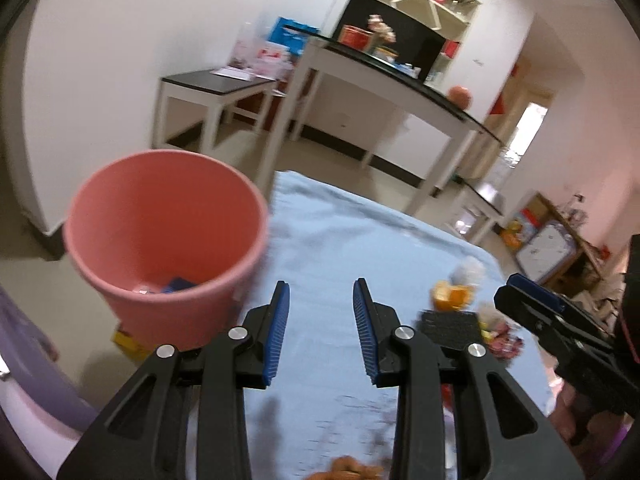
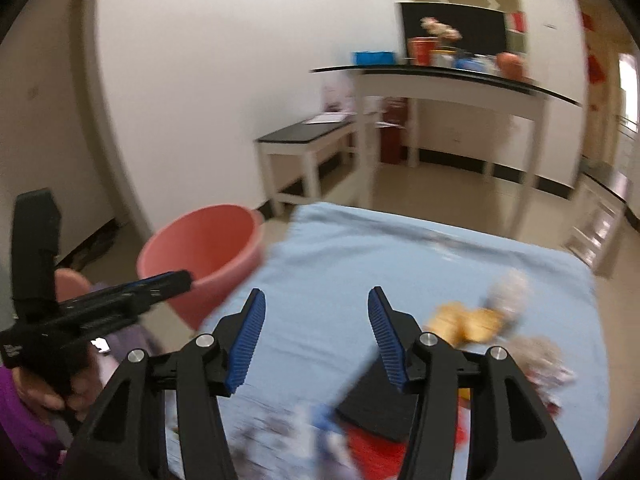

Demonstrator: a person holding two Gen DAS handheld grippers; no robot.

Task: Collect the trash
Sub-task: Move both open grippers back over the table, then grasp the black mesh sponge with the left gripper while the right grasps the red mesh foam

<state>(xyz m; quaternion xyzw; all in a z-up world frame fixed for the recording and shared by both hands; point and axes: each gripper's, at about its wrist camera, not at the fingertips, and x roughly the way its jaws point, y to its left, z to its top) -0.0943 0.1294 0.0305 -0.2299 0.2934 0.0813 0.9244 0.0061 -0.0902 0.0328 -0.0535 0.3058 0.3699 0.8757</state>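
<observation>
A light blue cloth [image 1: 340, 232] covers the surface. On it, toward three o'clock, lie orange peel [image 1: 450, 295], crumpled tissue [image 1: 468, 271], a black pad [image 1: 450, 326] and candy wrappers [image 1: 502, 340].

A pink plastic bucket [image 1: 164, 236] stood upright just off the left edge of a pale-blue cloth [image 1: 344, 240], its mouth open and a few scraps — one dark blue, one whitish — lying at the bottom. On the cloth's right side sat a loose cluster of trash: a curl of orange peel [image 1: 450, 295], a crumpled white wad [image 1: 469, 271] just behind it, a flat black textured pad [image 1: 450, 326] lying in front, and what appeared to be red-and-white wrappers [image 1: 502, 340] — blurred — beside the pad. All lay well apart from the bucket.
</observation>
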